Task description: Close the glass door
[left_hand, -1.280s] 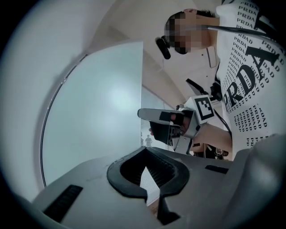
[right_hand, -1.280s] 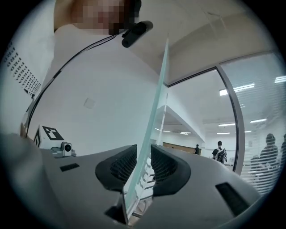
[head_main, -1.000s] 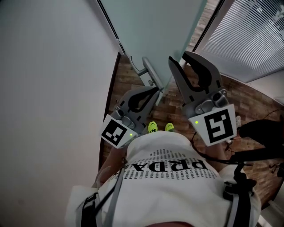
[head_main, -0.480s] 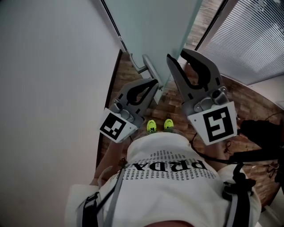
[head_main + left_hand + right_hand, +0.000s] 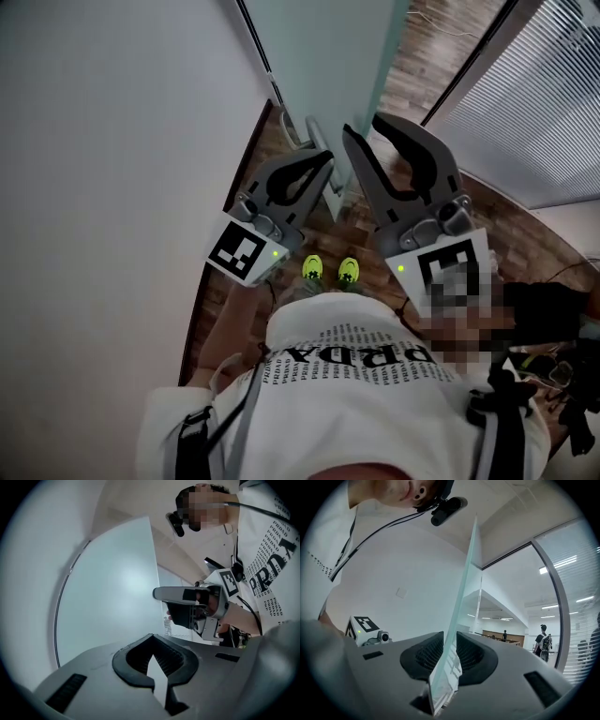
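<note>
Two grippers held out before us: left gripper (image 5: 322,163) clenched empty; right gripper (image 5: 373,131), fingers parted, straddles the upright glass door (image 5: 319,42) edge-on.

1. It looked like an office: a glazed partition (image 5: 548,103) with slatted blinds stood beside a frameless glass door (image 5: 319,56) and a plain white wall (image 5: 112,141)
2. Strip lights (image 5: 555,566) lined the ceiling of a hall where people (image 5: 544,641) stood
</note>
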Tool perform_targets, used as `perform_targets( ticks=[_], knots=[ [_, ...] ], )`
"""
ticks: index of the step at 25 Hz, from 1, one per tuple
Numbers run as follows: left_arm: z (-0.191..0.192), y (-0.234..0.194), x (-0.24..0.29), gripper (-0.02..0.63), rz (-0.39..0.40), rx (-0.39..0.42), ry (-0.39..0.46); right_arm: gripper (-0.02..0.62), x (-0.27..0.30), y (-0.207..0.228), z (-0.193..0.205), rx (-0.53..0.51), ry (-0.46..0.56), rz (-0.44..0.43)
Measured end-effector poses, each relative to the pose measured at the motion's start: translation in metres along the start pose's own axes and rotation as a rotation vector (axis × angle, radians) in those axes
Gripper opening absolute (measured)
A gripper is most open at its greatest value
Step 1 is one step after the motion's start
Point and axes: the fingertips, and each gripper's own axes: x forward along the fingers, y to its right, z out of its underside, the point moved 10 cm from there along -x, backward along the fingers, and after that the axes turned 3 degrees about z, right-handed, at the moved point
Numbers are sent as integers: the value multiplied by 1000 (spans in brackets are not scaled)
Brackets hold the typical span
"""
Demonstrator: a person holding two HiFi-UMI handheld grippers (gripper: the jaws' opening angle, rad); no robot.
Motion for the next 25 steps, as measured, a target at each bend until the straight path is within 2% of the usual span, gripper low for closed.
perform_targets(
  ticks=[6, 11, 14, 16, 18, 20, 25],
  knots=[
    [0, 5, 7, -3, 5, 14, 11, 60, 2, 1, -4, -47, -22, -27],
    [13, 4, 11, -2, 40, 0, 5, 61, 3, -5, 4, -40, -29, -25],
    [22, -1, 22, -3, 88, -4, 15, 61, -2, -3, 9, -63, -60, 0],
    [19, -5, 43, -3, 118, 8, 11, 61, -2, 15, 9, -76, -82, 20],
    [7, -12, 79, -3, 143, 29, -19, 61, -1, 52, 7, -56, -101, 46],
    [1, -19, 111, -3, 181, -1, -26, 61, 1, 84, 8, -31, -115, 77],
    [6, -26, 126, -2, 254, -1, -18, 61, 1, 91, 13, -54, -139, 135]
  ],
)
